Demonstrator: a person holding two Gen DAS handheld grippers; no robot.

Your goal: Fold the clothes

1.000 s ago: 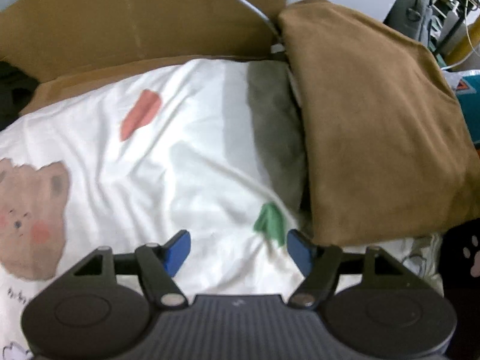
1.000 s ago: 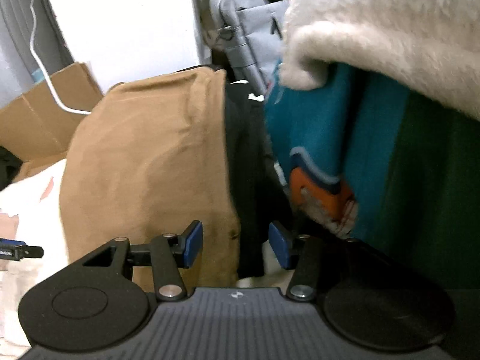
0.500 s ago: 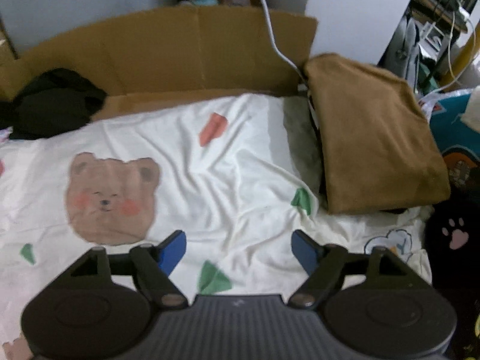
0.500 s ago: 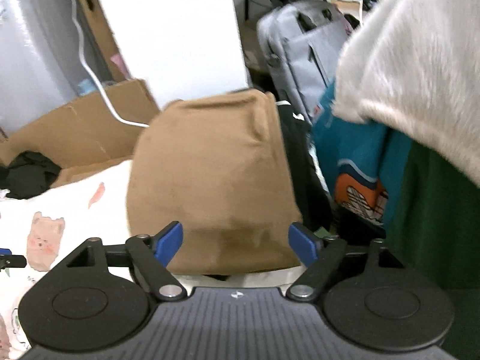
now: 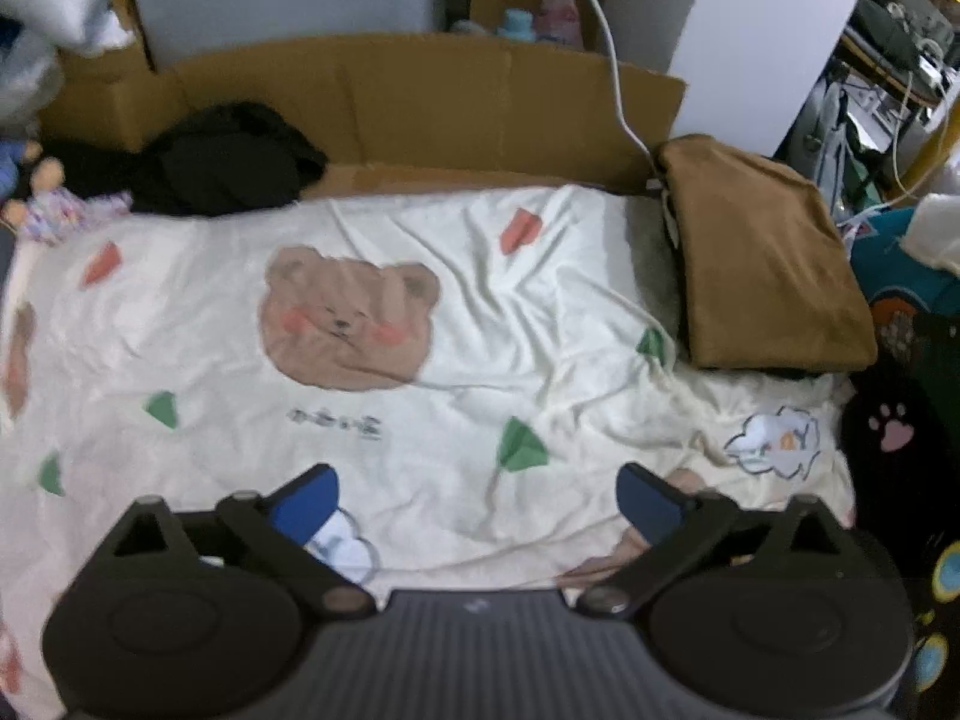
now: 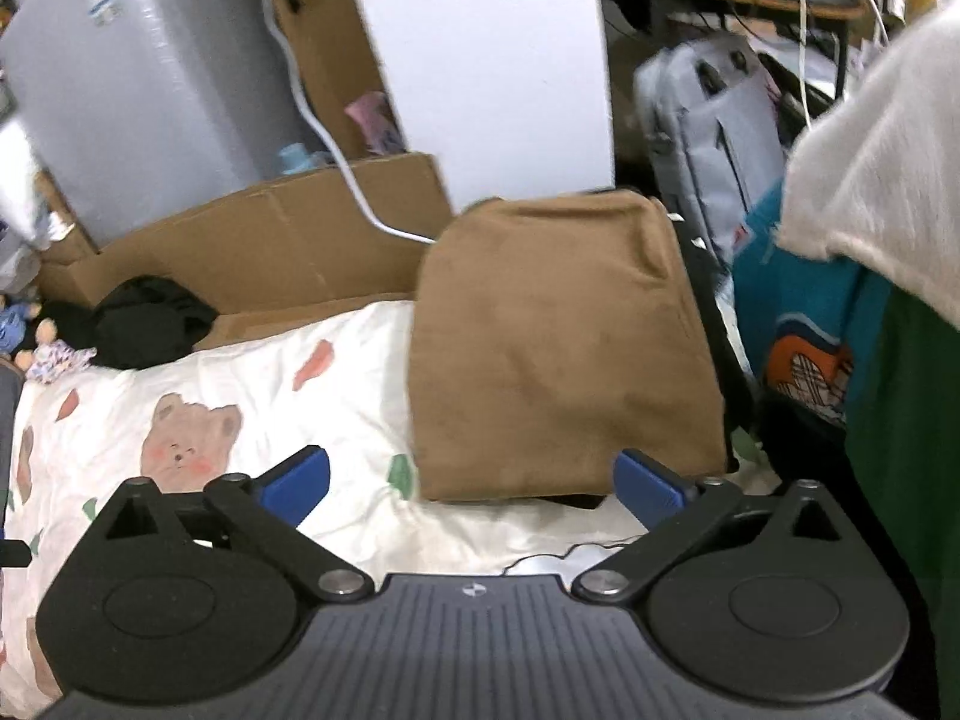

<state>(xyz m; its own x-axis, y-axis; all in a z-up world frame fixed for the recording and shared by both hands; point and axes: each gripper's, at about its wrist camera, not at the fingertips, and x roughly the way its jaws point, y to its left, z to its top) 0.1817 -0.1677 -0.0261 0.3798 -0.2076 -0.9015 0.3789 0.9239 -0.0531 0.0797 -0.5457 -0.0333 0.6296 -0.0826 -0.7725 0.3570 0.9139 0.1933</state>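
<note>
A folded brown garment (image 5: 768, 252) lies at the right side of the bed on a white sheet with bear prints (image 5: 360, 360); it also shows in the right wrist view (image 6: 558, 354). A crumpled black garment (image 5: 228, 156) lies at the bed's far left, also in the right wrist view (image 6: 150, 324). My left gripper (image 5: 477, 498) is open and empty above the sheet's near part. My right gripper (image 6: 471, 480) is open and empty just short of the brown garment's near edge.
A cardboard wall (image 5: 420, 102) with a white cable (image 5: 600, 30) backs the bed. A small doll (image 5: 42, 198) lies at far left. A grey backpack (image 6: 708, 114), teal and green fabric (image 6: 840, 360) and a fluffy white blanket (image 6: 888, 162) crowd the right.
Both grippers have pulled back and up from the brown garment, so more of the bed shows. The right gripper's jaws have opened wider. The brown garment stays put.
</note>
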